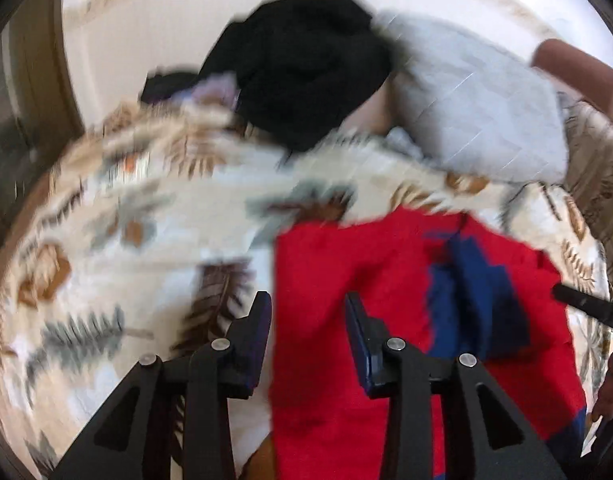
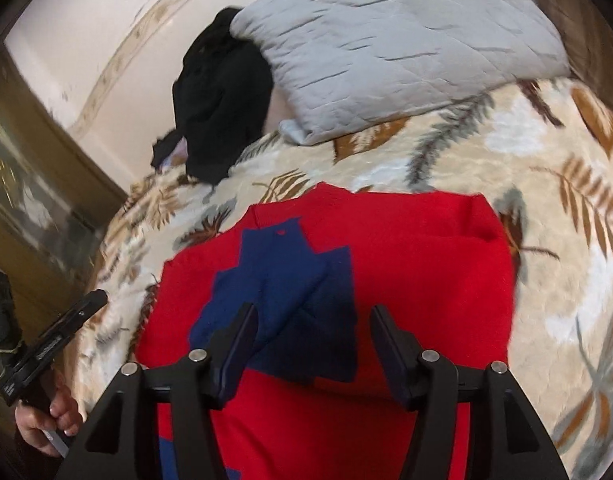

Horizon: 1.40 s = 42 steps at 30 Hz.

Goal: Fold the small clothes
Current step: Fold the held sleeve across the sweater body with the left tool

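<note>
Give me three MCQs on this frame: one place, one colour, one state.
1. Where is the black garment?
A. on the red garment
B. beside the grey pillow, near the wall
C. in the left tongs

2. What colour is the patch on the red garment?
A. blue
B. green
C. yellow

3. How do the right tongs stand?
A. shut on the pillow
B. shut on the red garment
C. open, holding nothing

Key: 1 B, it lies against the grey pillow at the bed's far edge; 2 A, a dark blue shape shows in both views; 3 C, the jaws stand apart over the red garment.
</note>
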Tool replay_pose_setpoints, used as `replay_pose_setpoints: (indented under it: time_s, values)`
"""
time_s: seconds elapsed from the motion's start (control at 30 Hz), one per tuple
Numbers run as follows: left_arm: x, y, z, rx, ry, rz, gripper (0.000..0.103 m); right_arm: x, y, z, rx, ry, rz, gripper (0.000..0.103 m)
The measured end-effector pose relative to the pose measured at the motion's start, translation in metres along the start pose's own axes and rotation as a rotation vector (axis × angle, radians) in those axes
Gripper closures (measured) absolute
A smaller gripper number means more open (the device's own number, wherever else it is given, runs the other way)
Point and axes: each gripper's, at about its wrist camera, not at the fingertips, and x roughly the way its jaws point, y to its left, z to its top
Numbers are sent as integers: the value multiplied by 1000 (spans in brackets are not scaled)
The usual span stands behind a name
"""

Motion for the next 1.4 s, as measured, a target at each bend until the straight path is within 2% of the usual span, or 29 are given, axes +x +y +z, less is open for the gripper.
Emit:
replay_pose_setpoints:
  time_s: [0.1,0.2,0.3,0.33,0.4,0.43,0.47,0.53,0.6,0.7,0.9,1.07,1.2,1.3,1.4]
  values:
    - [20,19,-5,-55,62,32,65,19,39,12,-93,44,-37,41]
    - [30,31,-10,-99,113,-22,65,55,79,24,-175,109,-149,41]
    - [26,35,-14,-115,117,-26,65,92,103,33,-201,127,-271,41]
    - [25,38,-14,-121,115,-32,65,104,107,36,-201,122,-332,41]
    - [23,43,-13,-138,107,-46,65,124,109,40,-192,145,-399,43]
    - [22,44,-13,-141,104,-49,65,133,107,40,-192,159,-441,52]
    - [21,43,-12,-139,102,-51,65,139,102,40,-200,176,-457,73]
    - [18,41,-12,-129,97,-57,65,143,93,39,-193,215,-438,91]
    - [15,36,-14,-111,91,-64,65,125,84,42,-176,177,-397,93]
    - [15,31,-16,-101,93,-66,65,77,63,42,-150,91,-329,94]
    - [19,6,-22,-49,101,-71,65,1,-14,24,11,26,-226,94]
    - [25,-19,-27,21,104,-70,65,-7,-71,3,124,14,-133,94]
    - [28,-32,-27,56,82,-63,65,-5,-76,12,133,-45,-63,94]
    - [37,-42,-32,96,105,-48,65,-2,-75,16,93,-70,-97,94]
    - [48,-50,-38,133,144,-20,65,13,-97,10,168,24,-121,90]
